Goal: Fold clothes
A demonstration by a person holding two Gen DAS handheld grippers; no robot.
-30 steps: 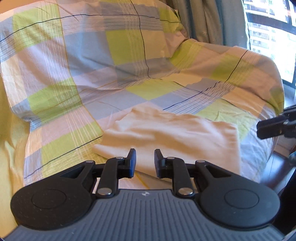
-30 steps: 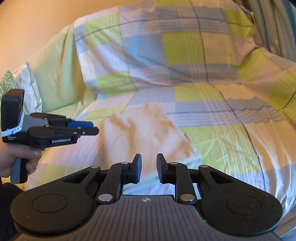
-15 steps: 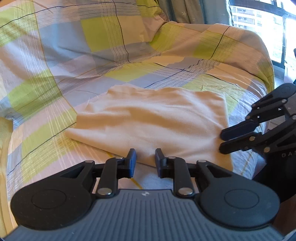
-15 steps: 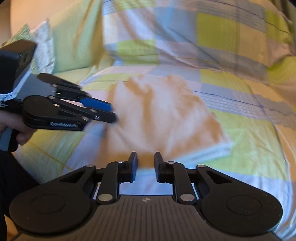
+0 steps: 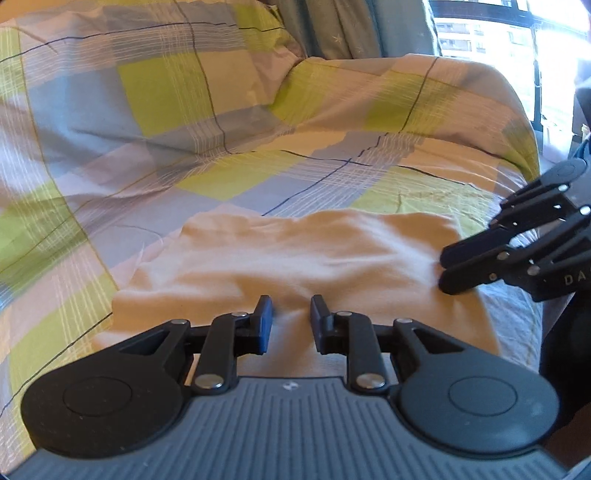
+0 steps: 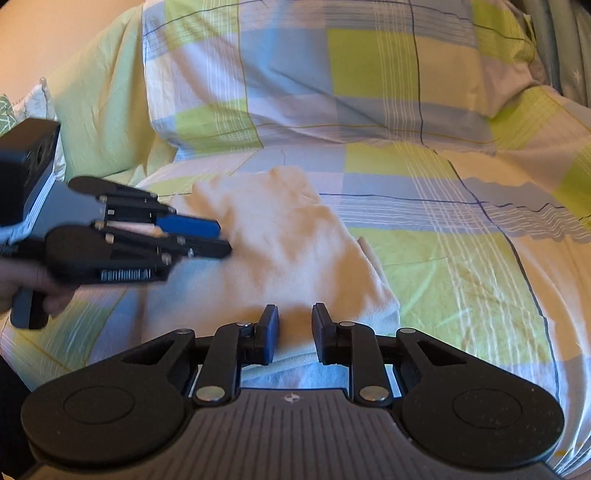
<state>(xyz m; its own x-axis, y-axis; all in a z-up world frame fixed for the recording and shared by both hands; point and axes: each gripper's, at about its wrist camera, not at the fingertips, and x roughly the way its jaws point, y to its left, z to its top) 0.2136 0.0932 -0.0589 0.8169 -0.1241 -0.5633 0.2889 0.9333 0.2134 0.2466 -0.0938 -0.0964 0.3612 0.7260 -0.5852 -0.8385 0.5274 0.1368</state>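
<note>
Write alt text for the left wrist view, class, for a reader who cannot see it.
The left gripper, jaws open, hovers at the near edge of a folded cream garment lying on a checked bedsheet. The right gripper reaches in from the right, its tips at the garment's right edge.

Checked bedspread (image 5: 229, 173) ahead of the tongs, grey curtain (image 5: 343, 29) beyond, window (image 5: 491, 33) far right, pillow (image 6: 29, 107) far left
</note>
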